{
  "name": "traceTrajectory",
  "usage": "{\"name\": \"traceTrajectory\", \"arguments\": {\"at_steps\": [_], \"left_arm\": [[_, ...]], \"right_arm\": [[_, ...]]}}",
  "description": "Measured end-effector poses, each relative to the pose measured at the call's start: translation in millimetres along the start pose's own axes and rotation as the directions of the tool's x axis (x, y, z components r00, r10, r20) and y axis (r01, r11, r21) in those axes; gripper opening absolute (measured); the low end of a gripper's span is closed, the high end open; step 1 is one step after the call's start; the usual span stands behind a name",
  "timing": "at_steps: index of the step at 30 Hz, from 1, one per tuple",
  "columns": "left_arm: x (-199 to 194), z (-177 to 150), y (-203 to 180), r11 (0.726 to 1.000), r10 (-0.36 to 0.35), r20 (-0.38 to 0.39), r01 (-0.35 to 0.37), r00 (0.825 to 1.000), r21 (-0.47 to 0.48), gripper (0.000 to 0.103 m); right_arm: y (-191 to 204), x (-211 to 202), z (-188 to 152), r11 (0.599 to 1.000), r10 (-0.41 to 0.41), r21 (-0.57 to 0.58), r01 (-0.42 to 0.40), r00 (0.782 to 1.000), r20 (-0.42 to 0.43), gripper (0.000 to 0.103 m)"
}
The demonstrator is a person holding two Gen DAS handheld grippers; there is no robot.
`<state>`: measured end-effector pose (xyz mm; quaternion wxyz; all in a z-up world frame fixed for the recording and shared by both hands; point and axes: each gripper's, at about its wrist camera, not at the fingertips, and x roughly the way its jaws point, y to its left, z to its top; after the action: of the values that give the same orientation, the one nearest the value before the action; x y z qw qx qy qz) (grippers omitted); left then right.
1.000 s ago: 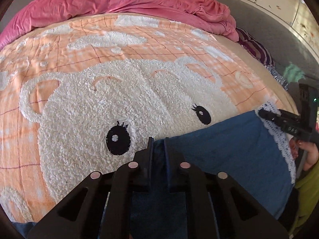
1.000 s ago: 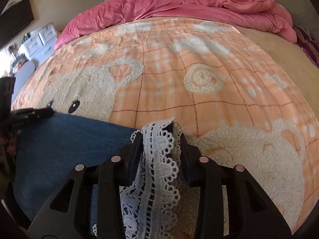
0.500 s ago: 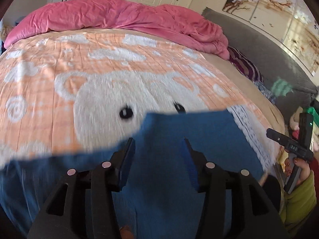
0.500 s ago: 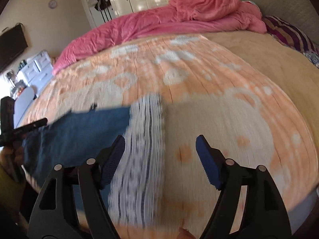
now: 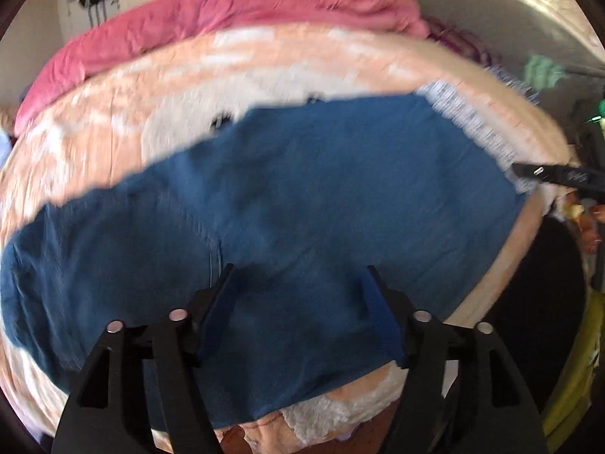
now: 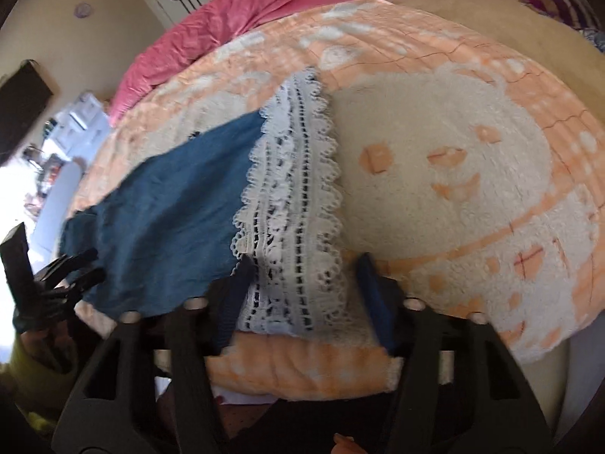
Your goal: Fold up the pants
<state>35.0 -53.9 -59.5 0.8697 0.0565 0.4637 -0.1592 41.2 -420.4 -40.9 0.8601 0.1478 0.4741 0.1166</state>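
Observation:
The blue pants [image 5: 302, 204] lie spread flat across the near part of the bed, with a white lace hem [image 5: 472, 125] at their right end. My left gripper [image 5: 298, 287] is open and empty above the pants' near edge. In the right wrist view the lace hem [image 6: 295, 204] runs up the middle and the blue cloth [image 6: 166, 219] lies to its left. My right gripper [image 6: 302, 268] is open and empty, its jaws either side of the hem's near end. The left gripper [image 6: 64, 272] shows at that view's left edge.
The pants rest on an orange blanket [image 6: 472, 68] with a white fluffy bear pattern [image 6: 453, 174]. A crumpled pink duvet [image 5: 227, 19] lies along the far side of the bed. A grey headboard or sofa [image 5: 491, 11] stands at the right. The bed's near edge [image 6: 302, 370] is just below the grippers.
Both grippers were shut on the pants a second ago, the right one on the lace hem. They have since opened, let go and pulled back towards the near edge. The pants now lie flat.

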Motion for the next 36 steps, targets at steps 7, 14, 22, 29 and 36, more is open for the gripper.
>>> {"name": "traceTrajectory", "arguments": {"at_steps": [7,14,22,29,36], "left_arm": [[-3,-2,-2,1.0,0.008,-0.011,-0.008,1.0,0.02,0.074],[-6,-9,10,1.0,-0.026,-0.009,0.026,1.0,-0.003,0.074],[-5,-10,12,0.999,-0.051,-0.011,0.051,0.999,-0.008,0.074],[-39,-4,26,0.995,-0.079,0.053,0.082,0.995,-0.062,0.08],[-26,45,29,0.994,-0.072,0.108,0.081,0.991,-0.074,0.08]], "right_arm": [[8,-13,-4,0.999,-0.003,-0.035,0.004,0.999,0.039,0.013],[1,-3,-4,0.999,-0.04,-0.02,0.04,0.999,0.008,0.013],[3,-4,-7,0.997,-0.081,-0.015,0.081,0.997,0.012,0.02],[29,-52,-13,0.97,-0.211,-0.089,0.228,0.962,0.174,0.041],[101,-16,-4,0.953,-0.05,-0.292,0.082,0.992,0.118,0.048]]}}
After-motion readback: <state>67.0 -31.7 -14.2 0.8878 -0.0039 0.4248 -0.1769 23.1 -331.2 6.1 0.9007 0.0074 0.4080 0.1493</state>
